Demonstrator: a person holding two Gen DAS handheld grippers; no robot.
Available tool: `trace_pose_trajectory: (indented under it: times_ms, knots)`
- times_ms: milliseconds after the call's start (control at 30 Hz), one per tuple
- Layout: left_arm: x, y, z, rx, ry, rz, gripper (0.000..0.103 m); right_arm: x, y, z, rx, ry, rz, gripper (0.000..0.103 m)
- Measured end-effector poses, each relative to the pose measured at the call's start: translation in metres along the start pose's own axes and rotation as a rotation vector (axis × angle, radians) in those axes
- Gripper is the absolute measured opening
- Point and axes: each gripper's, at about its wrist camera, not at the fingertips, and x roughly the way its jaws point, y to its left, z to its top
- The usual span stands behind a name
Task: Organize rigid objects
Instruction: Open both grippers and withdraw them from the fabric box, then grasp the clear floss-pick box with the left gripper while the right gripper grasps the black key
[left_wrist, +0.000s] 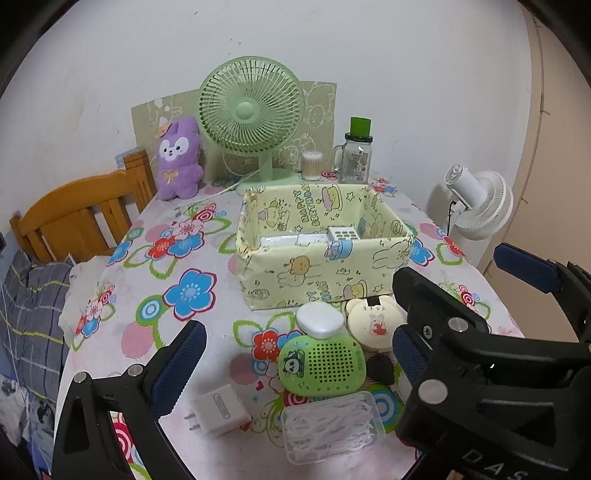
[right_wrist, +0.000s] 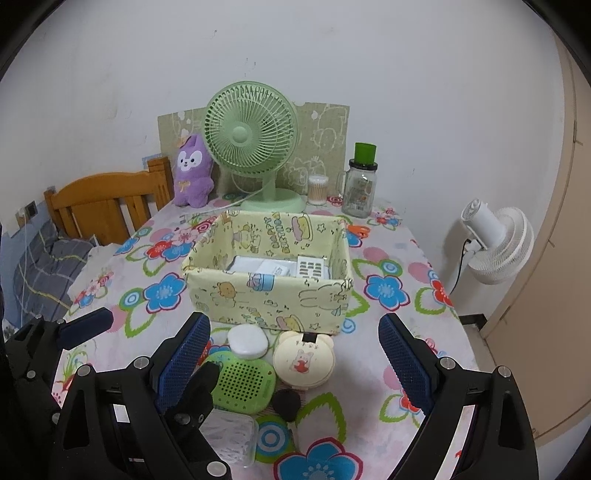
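Both sets of jaws wide, empty: left gripper (left_wrist: 295, 354), right gripper (right_wrist: 295, 354). Hovering over clutter by box (right_wrist: 266, 302); speaker (left_wrist: 321, 363) nearest, likely next into box.

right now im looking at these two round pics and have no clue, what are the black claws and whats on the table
The black claws are two hand-held grippers, each carrying a wide-angle camera looking along its blue-padded fingers. One picture comes from the left gripper, the other from the right gripper. Both are open and hold nothing. On the flowered table stands a yellow cartoon box with some things already inside. In front of it lie a green speaker, a white case, a cream bear case, a white charger and a clear box of floss picks.
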Motion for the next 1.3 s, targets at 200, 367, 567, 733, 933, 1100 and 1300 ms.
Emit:
trace_pose_trajectory:
  times_ms: [200,367,567,733,933,1100,1300]
  knots:
    - [0.010,-0.001,-0.013,-0.008,0.021,0.008,0.102,0.009,0.000,-0.014,-0.002,0.020,-0.006,0.094]
    - [0.016,-0.005,-0.022,-0.023,0.024,0.022,0.102,0.015,-0.004,-0.023,-0.007,0.027,-0.016,0.094]
    - [0.025,-0.012,-0.033,-0.036,0.048,0.013,0.102,0.022,-0.012,-0.036,0.017,0.038,-0.031,0.092]
    - [0.035,-0.018,-0.044,-0.035,0.076,0.022,0.102,0.034,-0.018,-0.050,0.033,0.079,-0.029,0.090]
    - [0.042,-0.020,-0.056,-0.071,0.112,0.034,0.102,0.044,-0.023,-0.063,0.047,0.114,-0.021,0.090]
    - [0.046,-0.025,-0.064,-0.064,0.126,0.054,0.102,0.050,-0.024,-0.071,0.038,0.135,-0.028,0.090]
    - [0.053,-0.025,-0.072,-0.072,0.158,0.056,0.102,0.057,-0.024,-0.079,0.033,0.160,-0.023,0.090]
